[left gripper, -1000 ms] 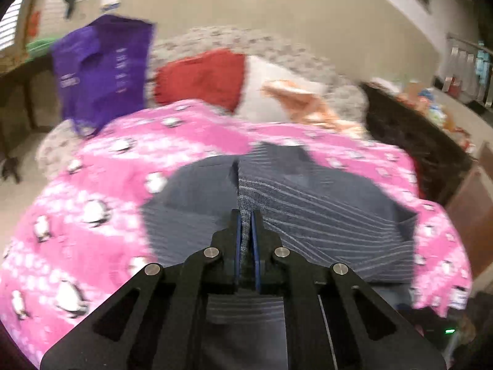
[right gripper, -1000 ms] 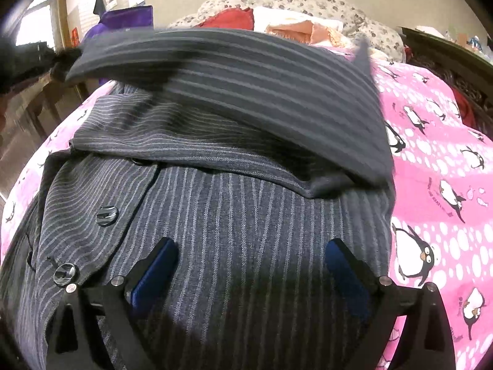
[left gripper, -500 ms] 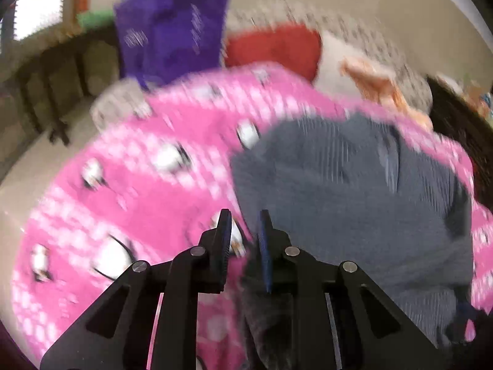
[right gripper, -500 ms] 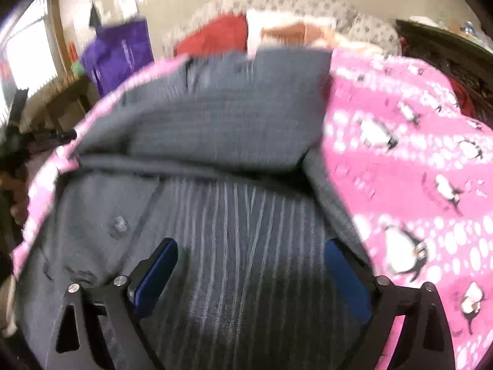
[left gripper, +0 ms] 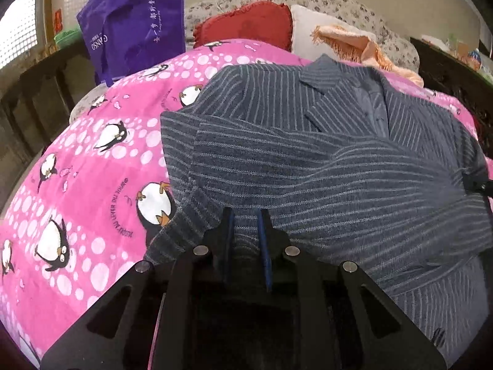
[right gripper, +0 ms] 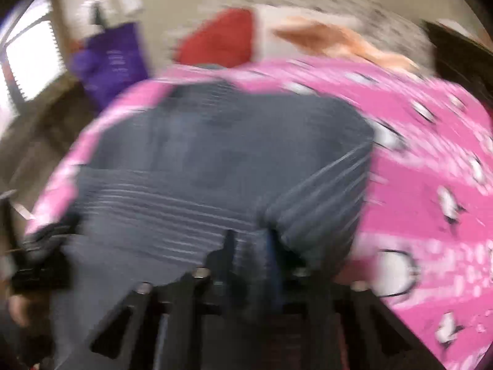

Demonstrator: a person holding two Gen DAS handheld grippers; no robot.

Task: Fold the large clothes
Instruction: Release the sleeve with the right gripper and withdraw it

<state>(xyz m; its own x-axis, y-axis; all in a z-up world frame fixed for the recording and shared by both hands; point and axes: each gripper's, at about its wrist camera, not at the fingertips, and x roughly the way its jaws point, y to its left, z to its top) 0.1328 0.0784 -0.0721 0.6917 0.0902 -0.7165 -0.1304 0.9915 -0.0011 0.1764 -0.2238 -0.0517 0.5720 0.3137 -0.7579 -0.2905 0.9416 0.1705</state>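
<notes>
A grey pinstriped jacket (left gripper: 323,154) lies on a pink penguin-print blanket (left gripper: 92,169), collar at the far end and a sleeve folded across its front. My left gripper (left gripper: 246,215) is shut on the jacket's near left edge. In the blurred right wrist view the jacket (right gripper: 215,160) fills the centre, and my right gripper (right gripper: 249,237) is shut on a fold of its near edge. The pink blanket (right gripper: 431,169) lies to the right there.
A purple bag (left gripper: 132,24) stands at the far left beside a dark wooden rail (left gripper: 37,71). A red pillow (left gripper: 246,24), white pillow (left gripper: 305,30) and orange fringed cloth (left gripper: 363,46) lie at the bed's head. Dark furniture (left gripper: 446,64) stands at right.
My left gripper let go of the sleeve, moved left and down, and closed on the jacket's near edge. My right gripper went from wide open to shut on the jacket. The sleeve now lies flat.
</notes>
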